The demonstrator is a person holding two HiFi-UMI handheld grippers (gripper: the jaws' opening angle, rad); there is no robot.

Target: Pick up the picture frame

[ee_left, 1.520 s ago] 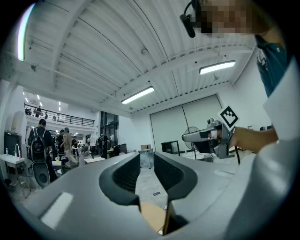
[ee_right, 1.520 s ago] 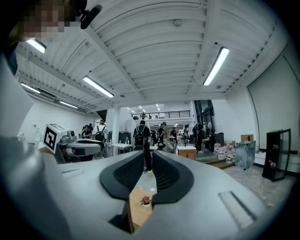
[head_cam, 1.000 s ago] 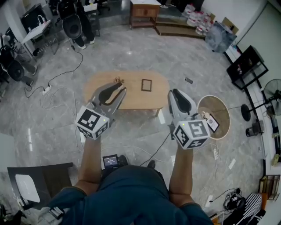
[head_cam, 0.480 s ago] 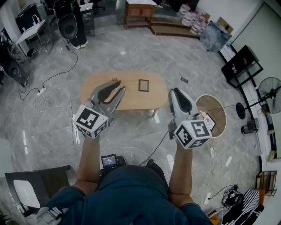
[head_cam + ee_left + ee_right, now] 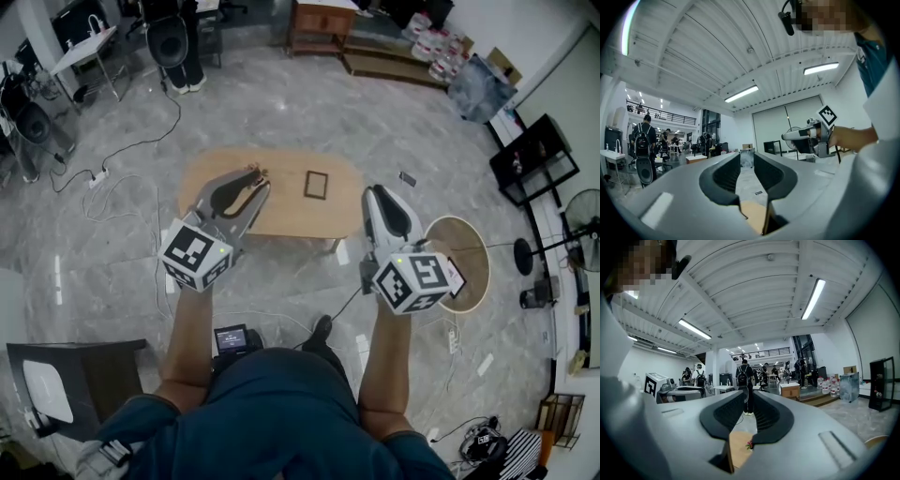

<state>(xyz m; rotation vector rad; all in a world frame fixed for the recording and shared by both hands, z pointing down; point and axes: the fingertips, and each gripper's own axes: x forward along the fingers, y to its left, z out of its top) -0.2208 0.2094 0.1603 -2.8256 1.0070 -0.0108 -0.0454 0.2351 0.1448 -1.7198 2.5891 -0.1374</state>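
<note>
Jaws of left gripper [image 5: 251, 180] and right gripper [image 5: 376, 197] stand barely apart, empty; unwidened, they could shove the picture frame [image 5: 315, 184] across the tabletop [image 5: 281, 214].

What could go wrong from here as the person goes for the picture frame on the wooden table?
1. The picture frame lies flat on the table, so the jaws may push it along rather than catch an edge.
2. The right gripper has its jaws only narrowly apart, and they may need opening wider first.
3. A cable runs across the floor by the person's foot, a possible snag when stepping closer.
</note>
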